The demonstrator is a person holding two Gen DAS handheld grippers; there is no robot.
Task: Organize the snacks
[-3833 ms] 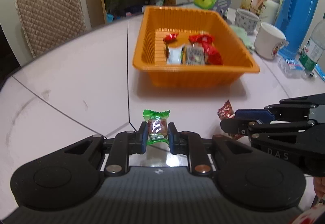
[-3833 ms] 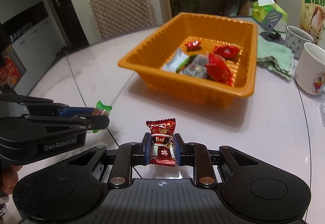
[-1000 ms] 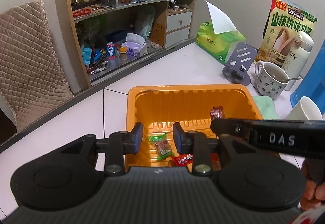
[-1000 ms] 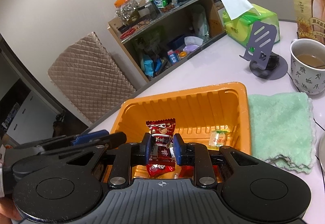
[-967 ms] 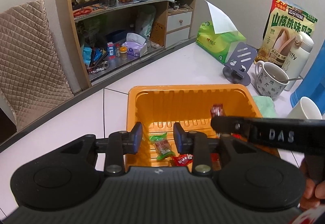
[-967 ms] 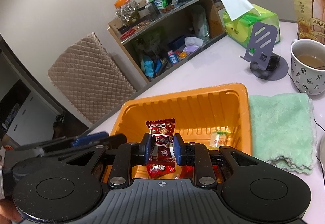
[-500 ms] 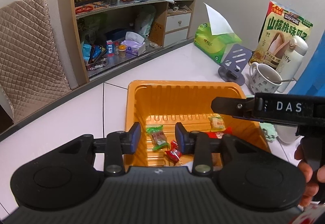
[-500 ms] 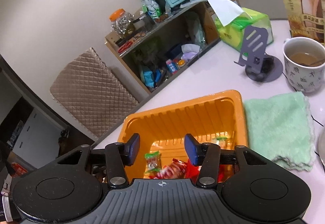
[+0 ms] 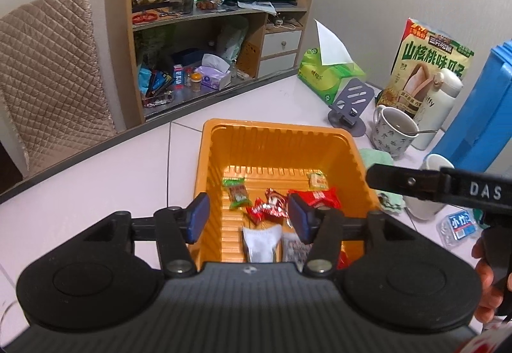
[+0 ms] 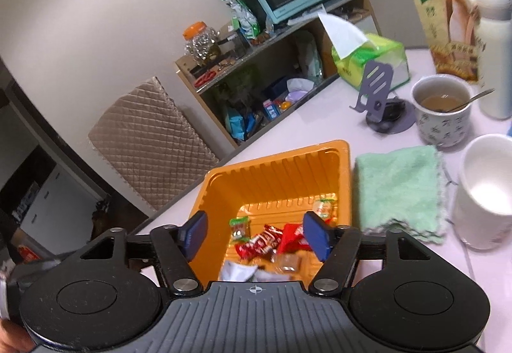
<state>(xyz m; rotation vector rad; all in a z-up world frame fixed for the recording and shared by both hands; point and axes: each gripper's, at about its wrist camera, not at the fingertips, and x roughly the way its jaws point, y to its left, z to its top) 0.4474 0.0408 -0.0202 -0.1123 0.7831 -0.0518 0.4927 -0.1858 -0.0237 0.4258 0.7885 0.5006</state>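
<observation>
Right gripper lettering: "DAS", at 3 o'clock.
Grippers: left gripper and right, jaws opening, nothing between.
Orange tray: one.
Mugs: two.

White capitals "DAS" stand on the black arm of the right gripper in the left wrist view. The tall snack bag carries large green Chinese characters — 山核桃味瓜子. The white flask shows the letters "iffy" — the rest hidden.

Left gripper: black body, ribbed housing, blue pads, silver screws. Right gripper matched; "DAS" lettered white.
</observation>
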